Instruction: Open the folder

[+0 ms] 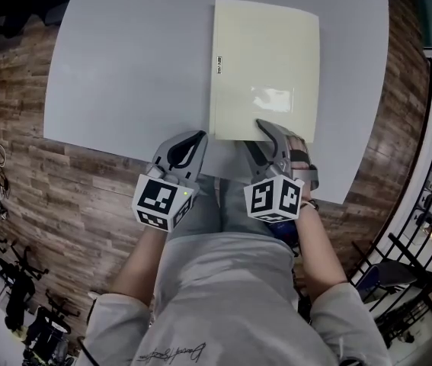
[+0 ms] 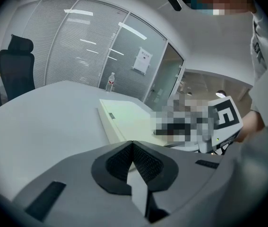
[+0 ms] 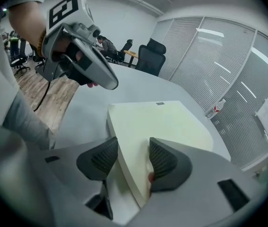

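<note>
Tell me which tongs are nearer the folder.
Right. The right tongs straddle the near edge of the folder, jaws apart around it. The left tongs, shut, sit just off its near left corner, clear of it.

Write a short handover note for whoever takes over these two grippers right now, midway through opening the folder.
Left gripper: jaws shut, empty, above the grey table just left of the folder's near-left corner.
Right gripper: jaws apart, astride the folder's near edge, one jaw on the cover, not clamped.
Cream folder: flat on the table, closed.
Done: right gripper set at the edge.
Left: probably pinch the cover and swing it open.
</note>
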`<control>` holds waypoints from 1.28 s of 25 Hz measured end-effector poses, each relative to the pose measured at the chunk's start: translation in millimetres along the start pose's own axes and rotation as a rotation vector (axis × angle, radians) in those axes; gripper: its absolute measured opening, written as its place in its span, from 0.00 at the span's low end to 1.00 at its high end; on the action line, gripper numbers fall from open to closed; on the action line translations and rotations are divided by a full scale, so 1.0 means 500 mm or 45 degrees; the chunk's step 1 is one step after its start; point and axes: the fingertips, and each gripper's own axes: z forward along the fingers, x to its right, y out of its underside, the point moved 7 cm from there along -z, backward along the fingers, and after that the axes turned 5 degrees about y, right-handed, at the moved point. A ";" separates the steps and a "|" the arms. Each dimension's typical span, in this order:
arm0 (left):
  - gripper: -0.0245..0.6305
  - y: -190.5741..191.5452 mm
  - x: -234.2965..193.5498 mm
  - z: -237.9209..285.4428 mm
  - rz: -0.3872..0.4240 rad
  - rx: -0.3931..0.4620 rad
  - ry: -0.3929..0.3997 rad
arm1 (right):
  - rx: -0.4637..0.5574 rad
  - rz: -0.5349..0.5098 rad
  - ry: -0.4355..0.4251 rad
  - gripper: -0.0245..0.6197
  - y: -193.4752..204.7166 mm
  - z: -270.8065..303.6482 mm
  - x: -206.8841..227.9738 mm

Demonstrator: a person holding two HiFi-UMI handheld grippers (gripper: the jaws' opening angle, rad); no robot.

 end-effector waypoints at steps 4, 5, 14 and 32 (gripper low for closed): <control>0.05 0.014 -0.012 0.026 0.015 -0.034 -0.013 | 0.004 0.007 -0.010 0.36 -0.001 -0.001 0.000; 0.05 0.013 -0.014 0.032 0.019 -0.037 -0.016 | 0.006 0.009 -0.010 0.35 -0.001 -0.001 0.000; 0.05 0.016 -0.019 0.043 0.027 -0.047 -0.013 | 0.025 0.110 -0.045 0.26 0.000 -0.013 0.004; 0.05 0.006 0.004 0.091 0.074 -0.033 0.036 | 0.108 0.092 0.149 0.10 -0.015 -0.028 0.004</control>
